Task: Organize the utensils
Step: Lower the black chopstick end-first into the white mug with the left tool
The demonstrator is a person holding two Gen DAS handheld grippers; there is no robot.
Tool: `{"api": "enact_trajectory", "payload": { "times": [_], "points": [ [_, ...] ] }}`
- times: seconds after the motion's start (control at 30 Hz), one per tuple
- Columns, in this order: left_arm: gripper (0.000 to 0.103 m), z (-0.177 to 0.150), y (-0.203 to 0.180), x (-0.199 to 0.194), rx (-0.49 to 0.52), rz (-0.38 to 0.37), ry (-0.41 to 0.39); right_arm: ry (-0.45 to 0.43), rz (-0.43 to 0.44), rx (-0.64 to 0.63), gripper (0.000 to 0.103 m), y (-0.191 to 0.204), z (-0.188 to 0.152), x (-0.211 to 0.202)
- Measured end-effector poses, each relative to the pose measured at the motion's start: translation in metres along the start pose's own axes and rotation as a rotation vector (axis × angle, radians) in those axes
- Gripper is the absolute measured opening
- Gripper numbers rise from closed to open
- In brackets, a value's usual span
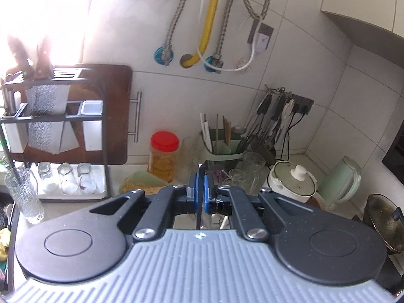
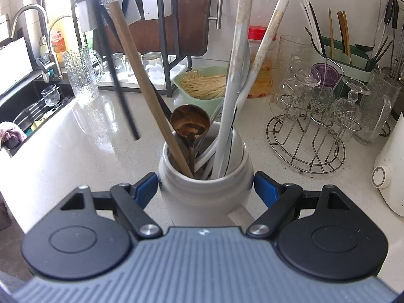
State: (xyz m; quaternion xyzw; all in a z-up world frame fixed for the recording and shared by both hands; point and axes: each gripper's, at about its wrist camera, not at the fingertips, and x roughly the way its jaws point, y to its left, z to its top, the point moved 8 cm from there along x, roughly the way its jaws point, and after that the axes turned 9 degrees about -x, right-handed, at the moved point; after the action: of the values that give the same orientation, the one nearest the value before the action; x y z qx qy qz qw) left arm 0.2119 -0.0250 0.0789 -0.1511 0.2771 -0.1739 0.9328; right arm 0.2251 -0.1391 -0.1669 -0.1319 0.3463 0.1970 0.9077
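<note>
The left gripper (image 1: 199,192) is clamped on a thin black utensil (image 1: 201,197) held above the desk (image 2: 75,136) — the right gripper (image 2: 205,189) grips the near white jar (image 2: 205,194) of utensils.

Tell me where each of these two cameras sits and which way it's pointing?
Left wrist: on the left tongs, facing the tiled wall and back counter; its blue pads pinch a thin black stick.
Right wrist: on the right tongs, looking down at a white utensil crock between its pads.
Shared: red-lidded jar, green chopstick holder, noodle bowl.
</note>
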Motion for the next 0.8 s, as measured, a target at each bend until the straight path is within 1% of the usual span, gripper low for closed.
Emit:
{"api": "enact_trajectory", "payload": {
  "times": [0.23, 0.37, 0.43, 0.53, 0.73, 0.8],
  "points": [
    [0.005, -0.005, -0.015, 0.022, 0.028, -0.036, 0.016, -0.002, 0.001, 0.003, 0.085, 0.000, 0.000, 0.001],
    [0.005, -0.017, -0.013, 0.043, 0.044, -0.015, 0.042, -0.008, 0.002, 0.007, 0.085, 0.000, 0.000, 0.001],
    [0.005, -0.023, -0.013, 0.052, 0.048, -0.020, 0.058, -0.009, 0.002, 0.008, 0.085, 0.000, 0.000, 0.001],
    [0.005, -0.033, -0.013, 0.063, 0.068, -0.007, 0.076, -0.011, 0.002, 0.010, 0.085, 0.000, -0.001, 0.000],
    [0.005, -0.052, -0.010, 0.085, 0.025, -0.025, 0.157, -0.015, 0.003, 0.010, 0.086, 0.000, -0.001, 0.000],
    [0.005, -0.058, -0.009, 0.093, 0.030, -0.011, 0.185, -0.019, 0.003, 0.011, 0.086, 0.000, -0.001, 0.000]
  ]
}}
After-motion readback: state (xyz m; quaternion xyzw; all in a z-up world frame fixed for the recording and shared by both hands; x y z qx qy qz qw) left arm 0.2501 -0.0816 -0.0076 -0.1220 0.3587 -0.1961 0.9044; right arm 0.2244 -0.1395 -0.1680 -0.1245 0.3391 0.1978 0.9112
